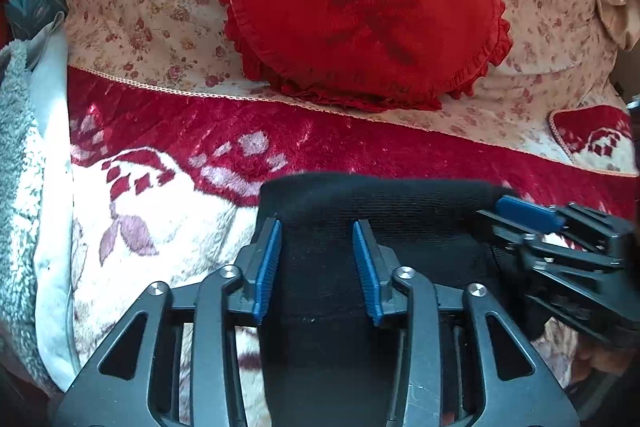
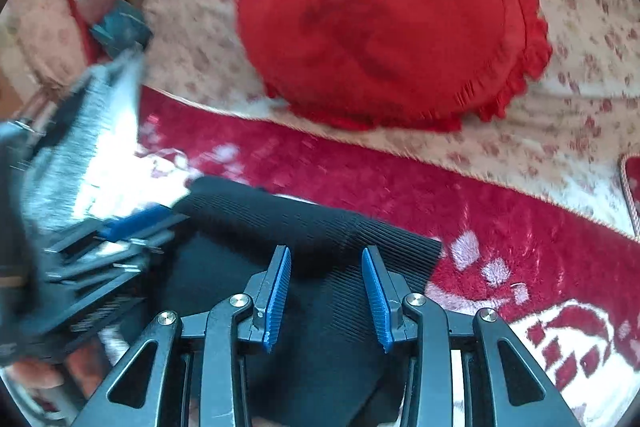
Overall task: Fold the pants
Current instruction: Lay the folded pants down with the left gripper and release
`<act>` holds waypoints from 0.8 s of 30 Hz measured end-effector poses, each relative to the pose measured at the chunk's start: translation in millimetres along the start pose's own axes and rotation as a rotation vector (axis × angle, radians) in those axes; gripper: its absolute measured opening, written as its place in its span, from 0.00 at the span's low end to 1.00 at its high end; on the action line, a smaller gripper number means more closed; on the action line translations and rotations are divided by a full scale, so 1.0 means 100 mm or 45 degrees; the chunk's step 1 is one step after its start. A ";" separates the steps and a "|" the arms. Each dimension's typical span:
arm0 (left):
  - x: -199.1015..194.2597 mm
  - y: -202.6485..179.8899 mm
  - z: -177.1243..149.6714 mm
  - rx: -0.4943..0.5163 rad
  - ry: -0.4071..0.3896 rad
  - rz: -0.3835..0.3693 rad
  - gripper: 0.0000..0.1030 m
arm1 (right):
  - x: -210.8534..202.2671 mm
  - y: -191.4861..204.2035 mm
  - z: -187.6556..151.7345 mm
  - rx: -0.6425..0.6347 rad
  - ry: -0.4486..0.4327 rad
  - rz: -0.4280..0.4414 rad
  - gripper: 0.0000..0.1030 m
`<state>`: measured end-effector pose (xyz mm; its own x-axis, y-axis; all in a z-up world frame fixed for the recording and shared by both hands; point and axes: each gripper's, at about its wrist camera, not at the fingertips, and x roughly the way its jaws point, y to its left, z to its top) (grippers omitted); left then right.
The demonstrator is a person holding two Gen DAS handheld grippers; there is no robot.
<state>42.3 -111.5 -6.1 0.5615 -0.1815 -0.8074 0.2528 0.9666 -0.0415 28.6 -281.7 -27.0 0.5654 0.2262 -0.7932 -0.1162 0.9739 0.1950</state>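
Note:
Black ribbed pants (image 1: 360, 211) lie folded on a red and white plush blanket (image 1: 160, 219). My left gripper (image 1: 316, 227) is open, its blue-padded fingers spread over the pants' left part. My right gripper (image 2: 326, 255) is open above the pants (image 2: 288, 227) near their ribbed cuff end. The right gripper shows at the right edge of the left wrist view (image 1: 532, 215). The left gripper shows blurred at the left of the right wrist view (image 2: 132, 223). Neither gripper holds cloth.
A red frilled heart-shaped cushion (image 1: 360, 7) leans on a floral-covered backrest (image 1: 152, 7) behind the blanket. A grey fleece cloth (image 1: 20, 167) lies at the left edge. The right wrist view is motion blurred.

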 end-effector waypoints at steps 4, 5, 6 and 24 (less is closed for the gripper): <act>0.06 -0.07 0.02 0.027 -0.017 0.034 0.45 | 0.21 -0.17 0.08 0.056 -0.015 -0.004 0.35; 0.05 -0.08 0.02 0.028 -0.019 0.038 0.45 | 0.22 -0.22 0.12 0.072 -0.009 0.009 0.35; 0.04 -0.08 0.02 0.028 -0.020 0.040 0.45 | 0.22 -0.22 0.13 0.079 -0.004 0.015 0.35; -0.32 -0.02 -0.27 -0.023 -0.022 0.025 0.45 | -0.46 0.20 -0.36 -0.080 -0.012 0.032 0.35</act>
<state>2.1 -102.2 3.9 0.5798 -0.1654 -0.7978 0.2275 0.9731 -0.0364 -29.6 -272.1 -7.2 0.5691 0.2505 -0.7832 -0.1809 0.9673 0.1779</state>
